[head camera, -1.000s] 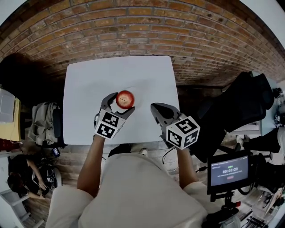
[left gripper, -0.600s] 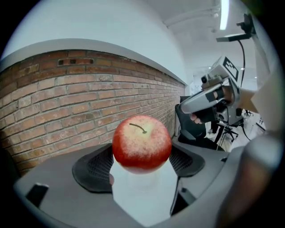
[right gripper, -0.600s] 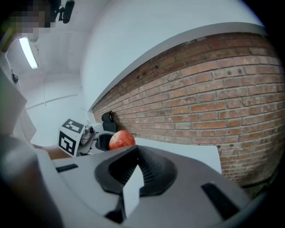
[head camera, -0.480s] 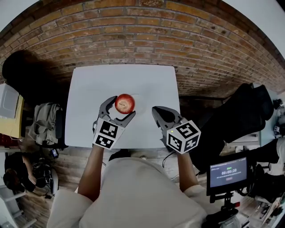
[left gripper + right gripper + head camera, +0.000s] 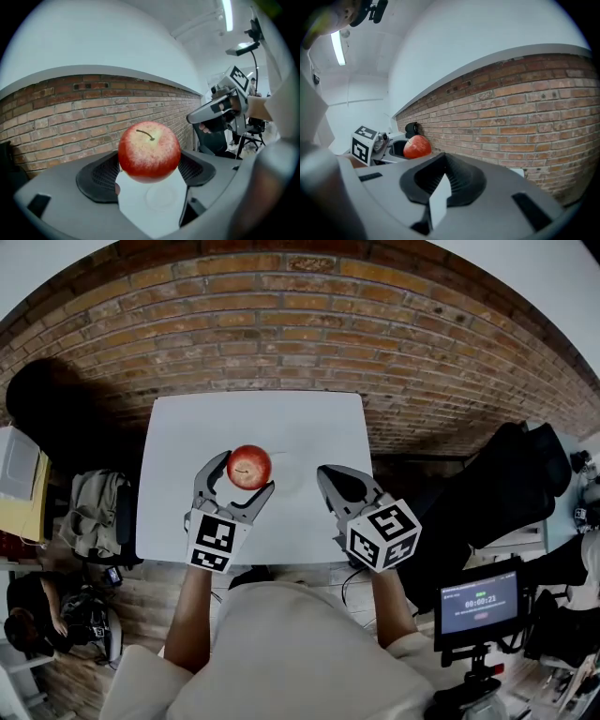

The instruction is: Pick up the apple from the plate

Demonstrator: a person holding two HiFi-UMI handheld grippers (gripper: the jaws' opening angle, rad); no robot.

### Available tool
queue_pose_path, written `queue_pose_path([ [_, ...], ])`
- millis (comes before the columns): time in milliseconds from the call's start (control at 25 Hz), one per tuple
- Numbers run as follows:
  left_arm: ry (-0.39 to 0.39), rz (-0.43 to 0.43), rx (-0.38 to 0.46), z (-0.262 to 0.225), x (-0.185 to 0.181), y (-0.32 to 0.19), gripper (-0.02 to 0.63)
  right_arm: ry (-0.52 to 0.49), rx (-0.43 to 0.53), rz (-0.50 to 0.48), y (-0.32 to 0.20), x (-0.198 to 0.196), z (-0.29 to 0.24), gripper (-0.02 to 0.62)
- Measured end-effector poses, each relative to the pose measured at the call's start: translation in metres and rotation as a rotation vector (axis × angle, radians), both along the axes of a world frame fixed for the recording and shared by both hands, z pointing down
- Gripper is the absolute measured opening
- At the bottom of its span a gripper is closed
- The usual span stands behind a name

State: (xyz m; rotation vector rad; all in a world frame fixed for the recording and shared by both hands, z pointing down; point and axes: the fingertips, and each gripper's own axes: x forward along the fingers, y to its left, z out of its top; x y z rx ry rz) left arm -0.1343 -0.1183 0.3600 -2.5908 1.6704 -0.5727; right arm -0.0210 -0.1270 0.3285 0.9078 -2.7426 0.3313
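At the near edge of the white rectangular table (image 5: 187,446), the right gripper (image 5: 335,480) hangs idle with its jaws drawn almost together and nothing between them, so it can't catch anything that falls. Just across from it, toward the table's left side, the left gripper (image 5: 246,474) holds the round red apple with a short brown stem (image 5: 248,466) between its two dark ribbed pads. The fruit sits clear of the table, stem up. The chief risk is in that hold: the left gripper view shows the pads meeting the apple low on its curved flanks, with most of its smooth, waxy bulk riding above and ahead of them, so a tilt of the wrist or a slackening squeeze could let it roll forward and out. If that happens, it would likely drop onto the shallow round white plate (image 5: 161,199) that shows directly beneath it, then bounce or roll across the table, and the near and left edges are not far off. Squeezing harder to prevent this could bruise the skin. A sideways swing is a smaller hazard, since the right gripper is near enough on that side to be struck. Beyond the table's far edge stands the red brick wall (image 5: 309,324), well apart from the apple and unlikely to interfere.
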Motion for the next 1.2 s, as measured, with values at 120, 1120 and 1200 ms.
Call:
queue_pose_path([
  [120, -0.022, 0.006, 0.044, -0.007, -0.001, 0.001, 0.394, 0.013, 0.017, 0.020, -0.005, 0.000, -0.003, 0.003],
  [1120, 0.007, -0.010, 0.084, -0.024, -0.005, 0.009, 0.394, 0.043, 0.062, 0.013, -0.002, -0.005, -0.012, 0.002],
  [1200, 0.007, -0.008, 0.082, -0.024, -0.005, 0.009, 0.394, 0.045, 0.060, 0.013, -0.002, -0.005, -0.011, 0.002],
])
